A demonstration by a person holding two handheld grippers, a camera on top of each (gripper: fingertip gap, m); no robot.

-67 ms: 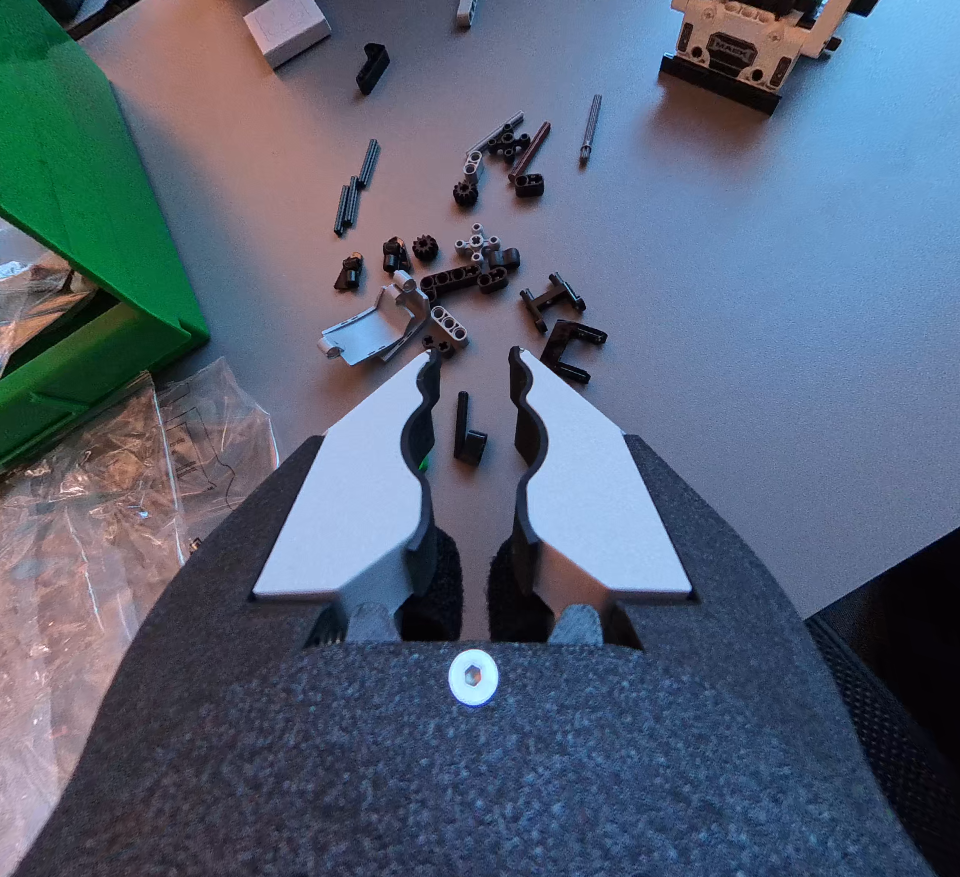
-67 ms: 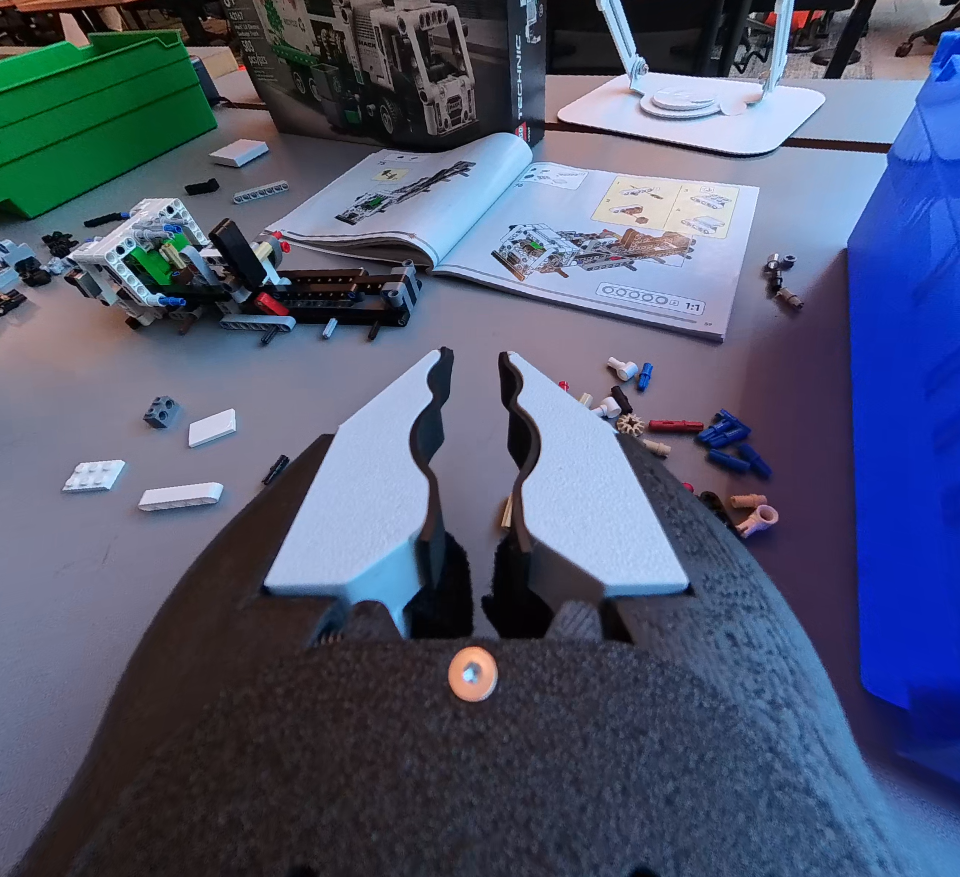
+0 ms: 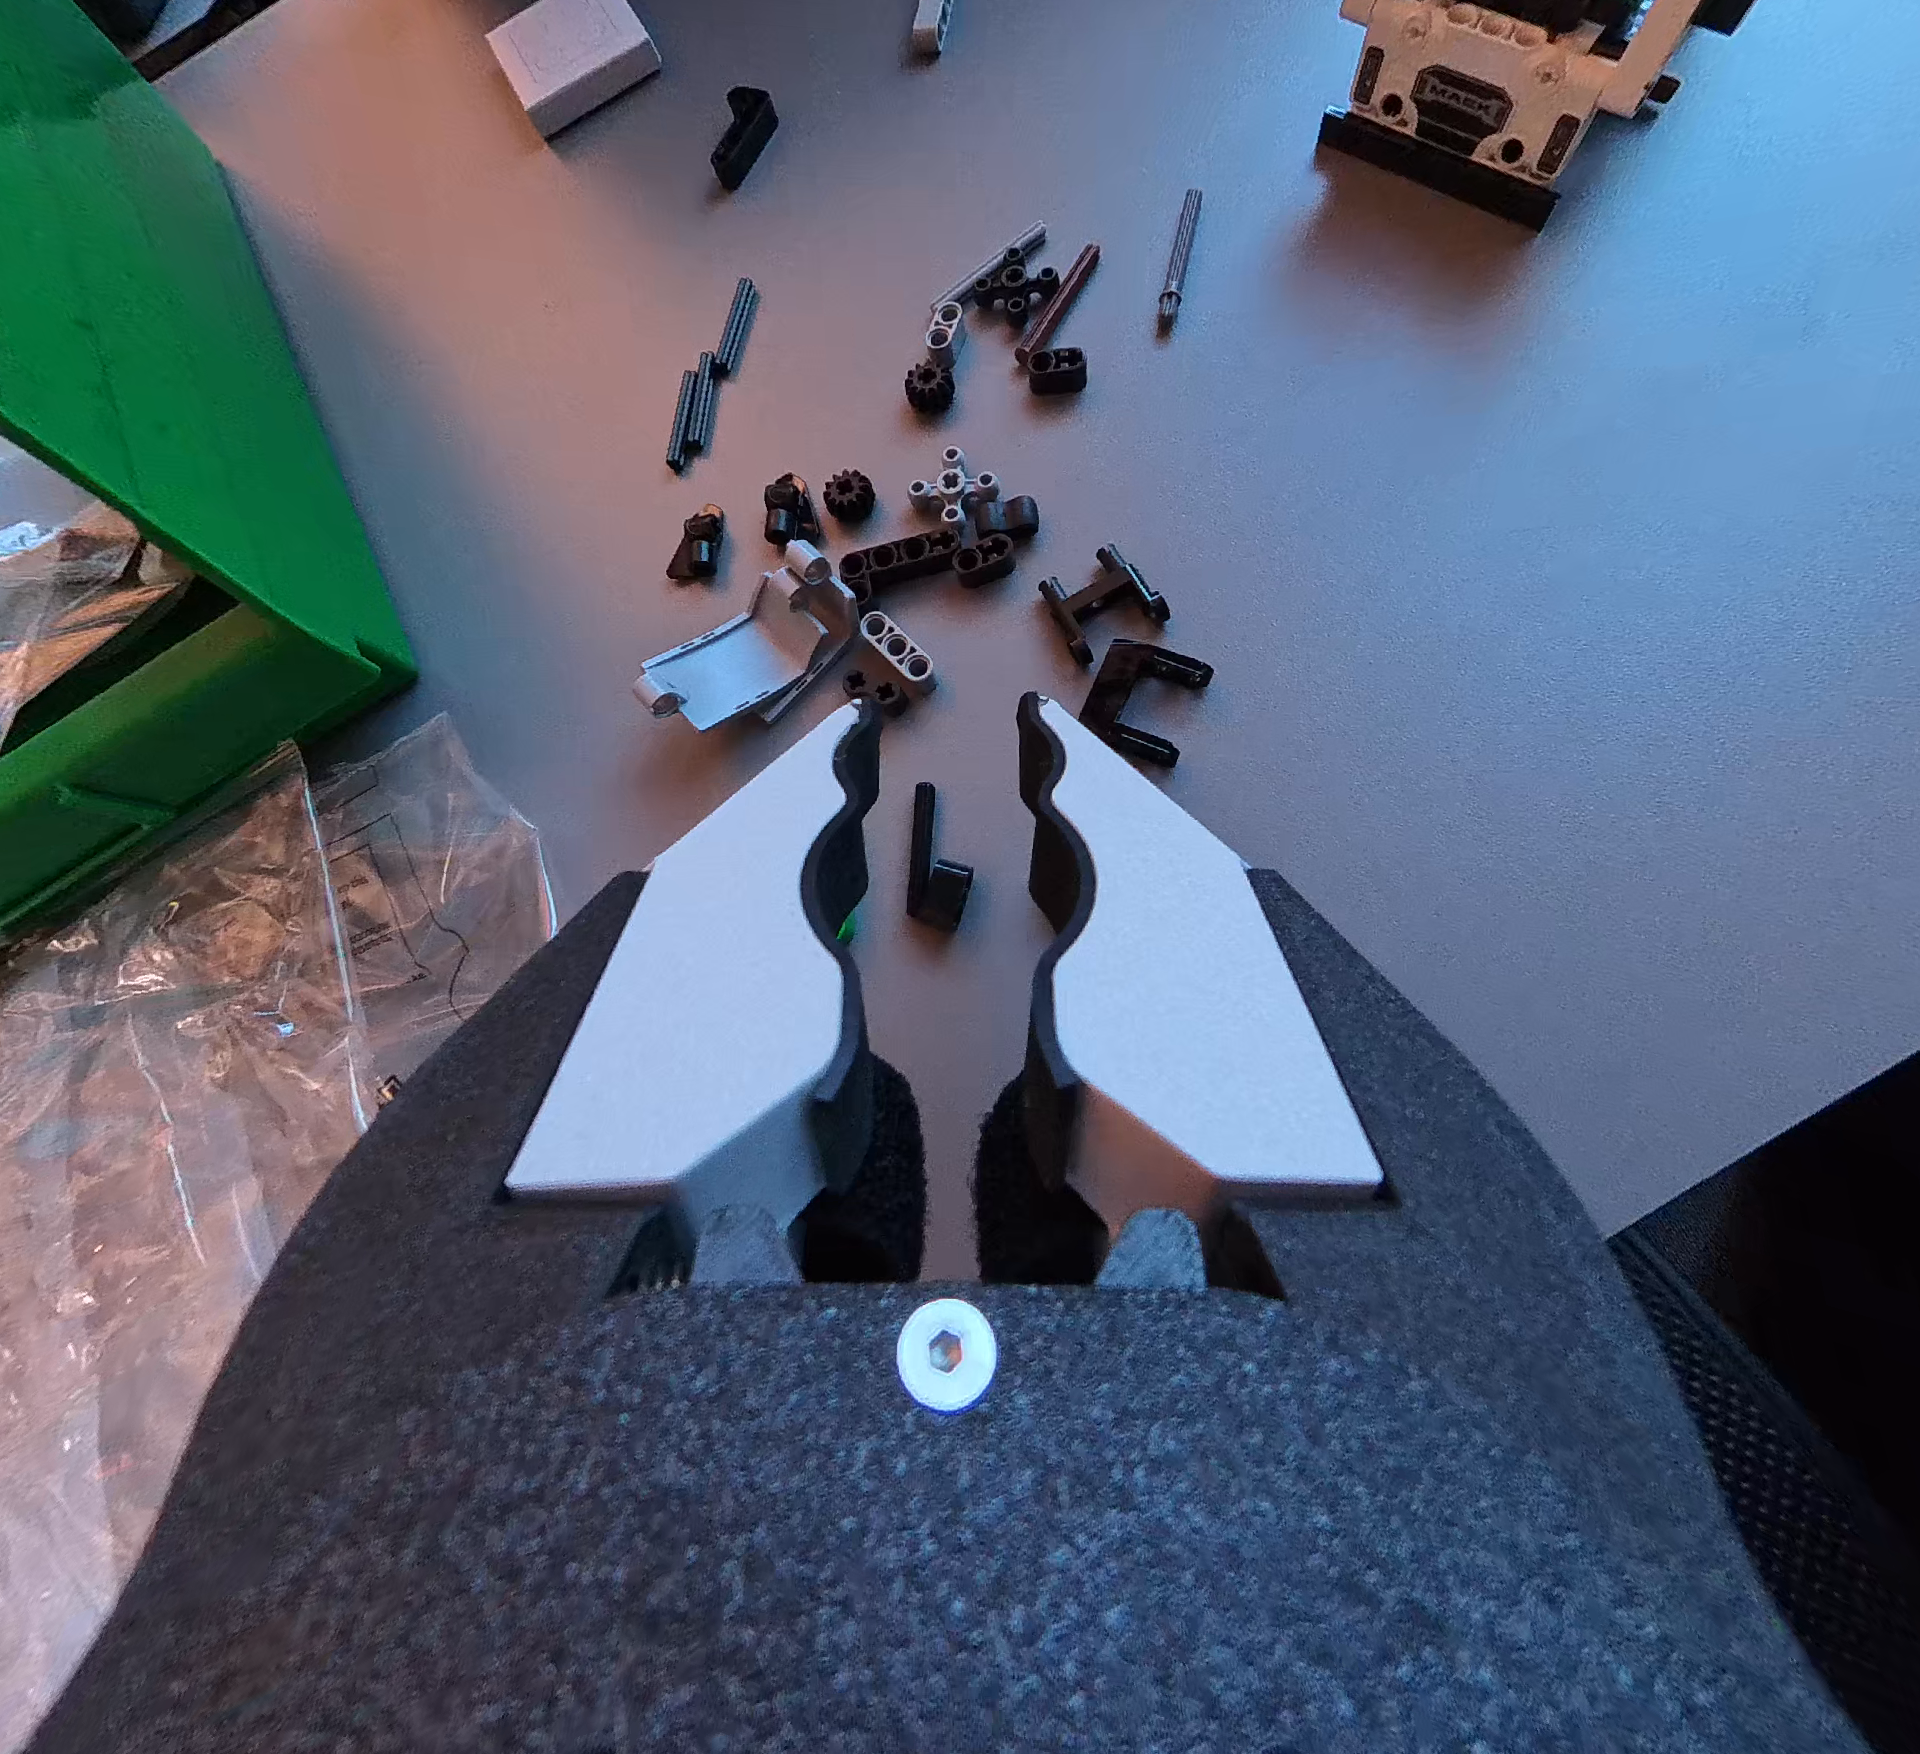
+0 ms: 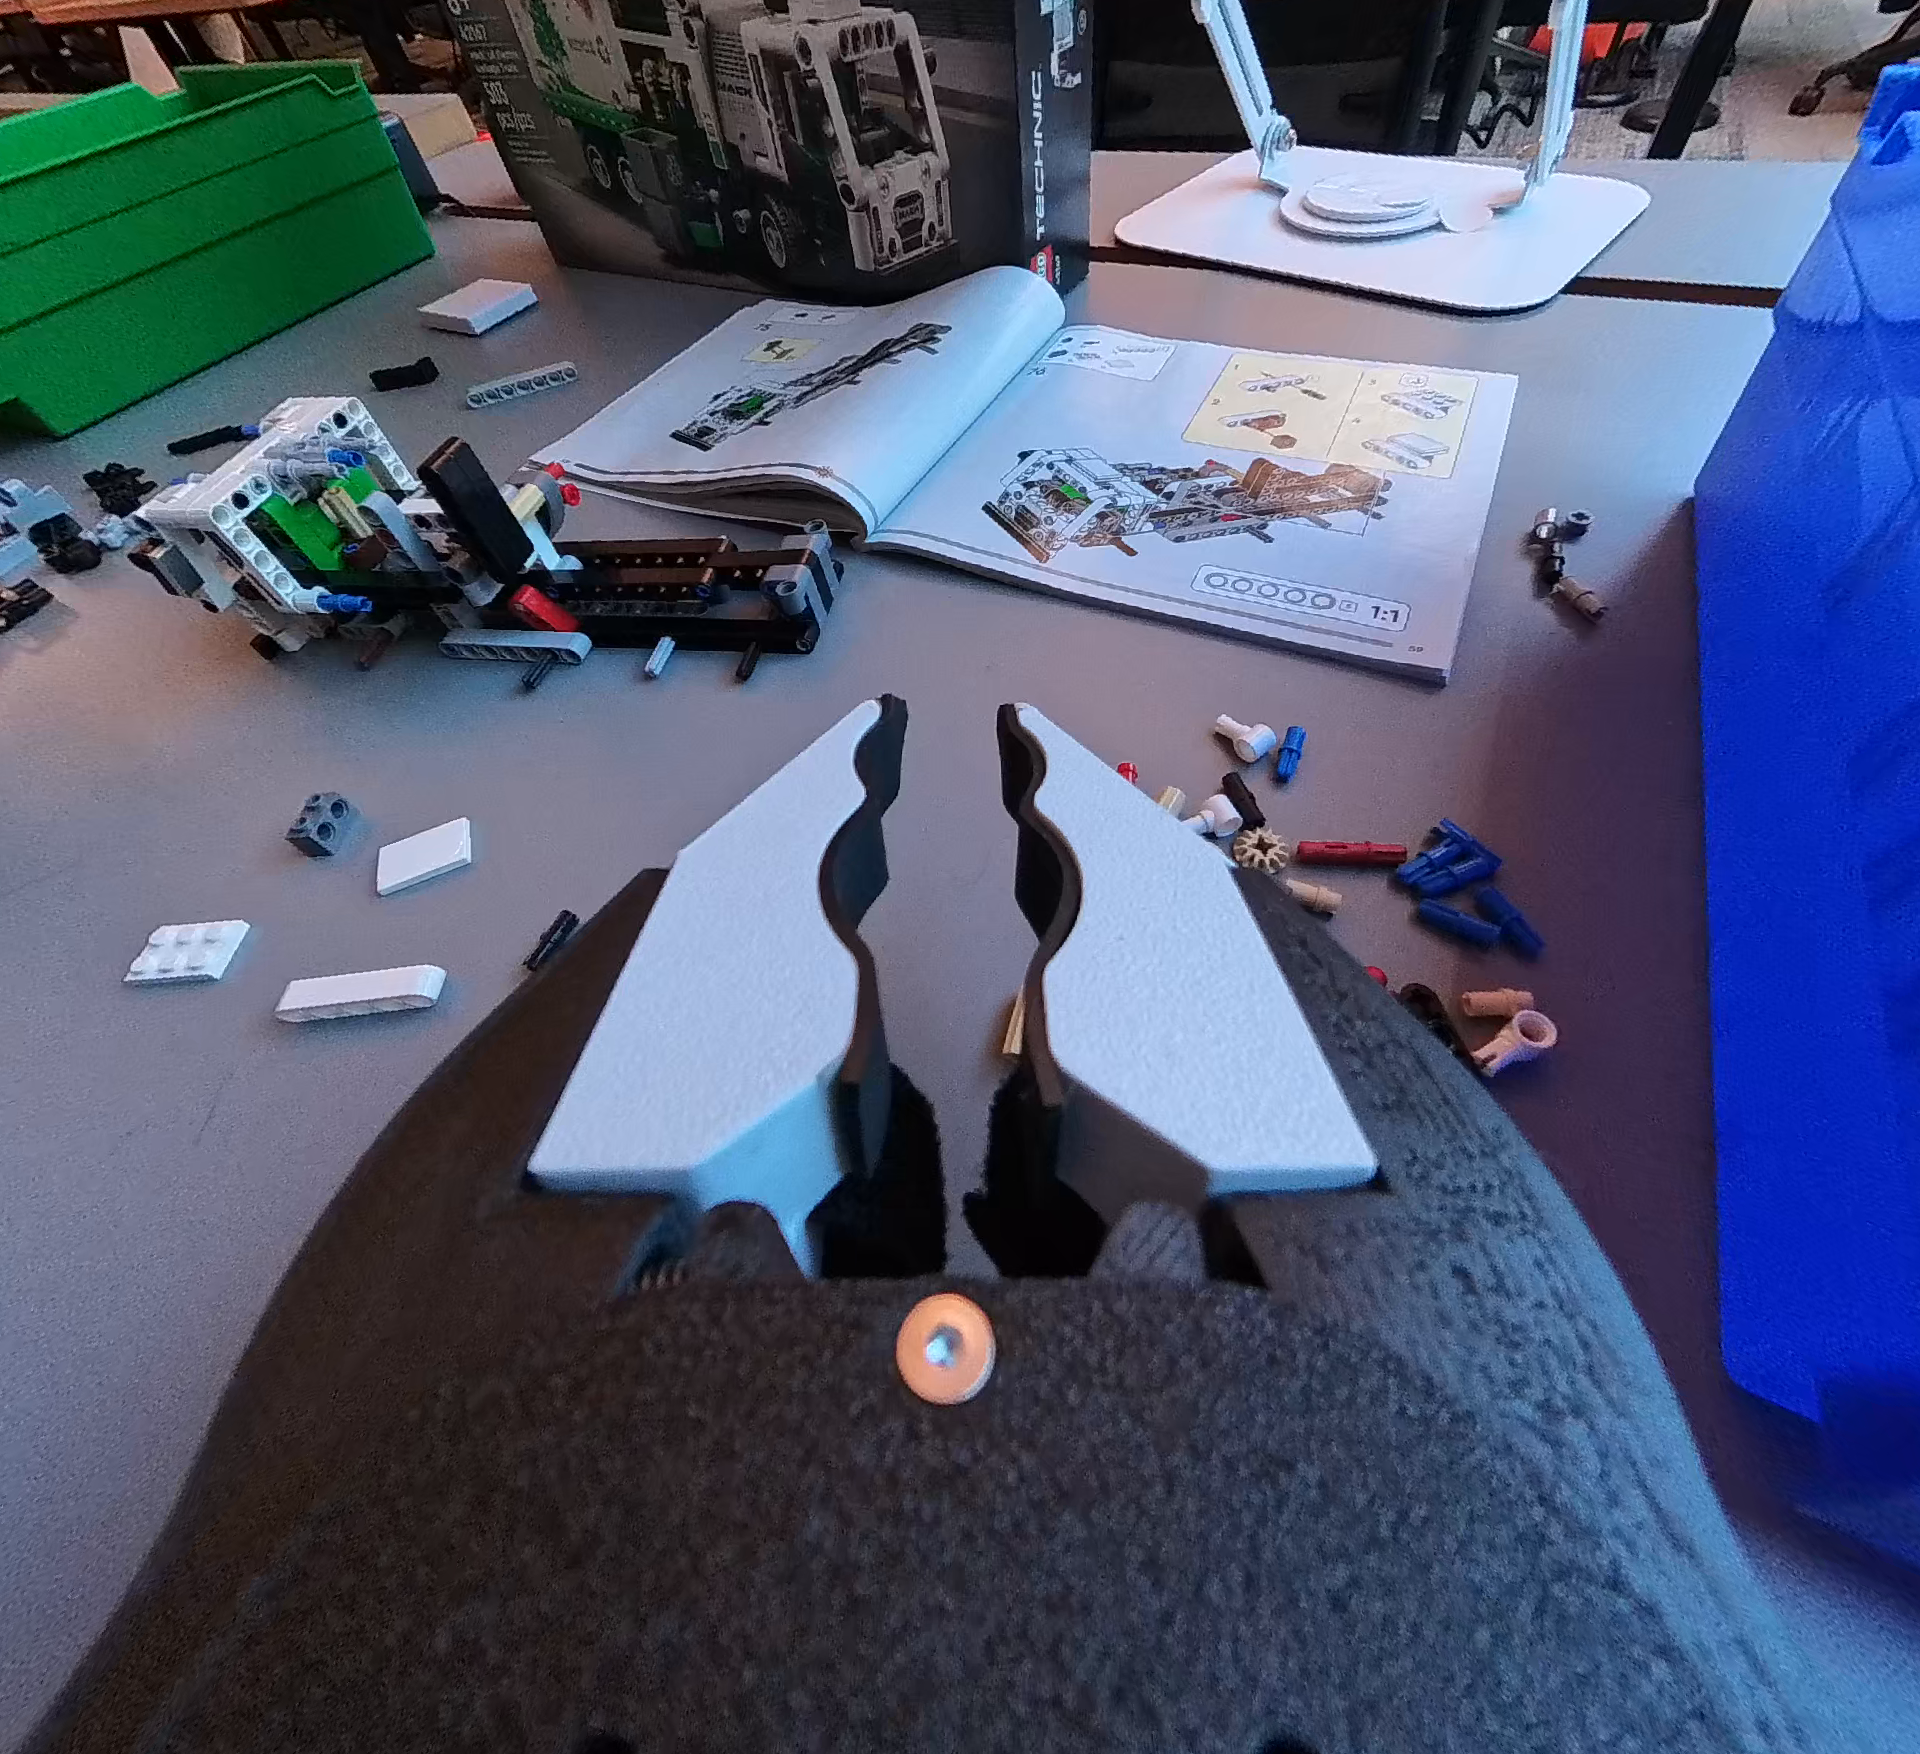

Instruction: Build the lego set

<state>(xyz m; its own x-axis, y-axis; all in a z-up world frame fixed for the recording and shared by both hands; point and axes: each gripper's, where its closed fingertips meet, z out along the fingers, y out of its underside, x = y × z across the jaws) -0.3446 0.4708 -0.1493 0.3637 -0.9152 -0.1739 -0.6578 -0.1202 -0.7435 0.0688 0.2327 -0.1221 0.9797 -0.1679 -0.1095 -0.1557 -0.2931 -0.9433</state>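
My left gripper point(image 3: 948, 717) is open and empty above the grey table, with a black L-shaped piece point(image 3: 932, 863) lying on the table between its fingers. A scatter of black and grey Technic pieces point(image 3: 914, 551) and a grey curved panel point(image 3: 743, 655) lie just ahead. The half-built white truck point(image 3: 1507, 11) stands at the far right. My right gripper point(image 4: 951, 717) is open and empty. The same truck chassis point(image 4: 416, 541) lies ahead to its left, and the open instruction booklet point(image 4: 1039, 457) lies ahead.
A green bin point(image 3: 135, 374) and clear plastic bags point(image 3: 187, 1029) sit left of the left gripper. Small blue, red and tan pins point(image 4: 1434, 873) lie right of the right gripper, white tiles point(image 4: 353, 987) to its left. A blue bin point(image 4: 1818, 769), the set box point(image 4: 769, 42) and a white stand point(image 4: 1382, 218) border the area. Some 50 centimeters of space lies between my two pairs of fingers. To the half-built white truck point(image 3: 1507, 11): left tips about 20 centimeters, right tips about 30 centimeters.
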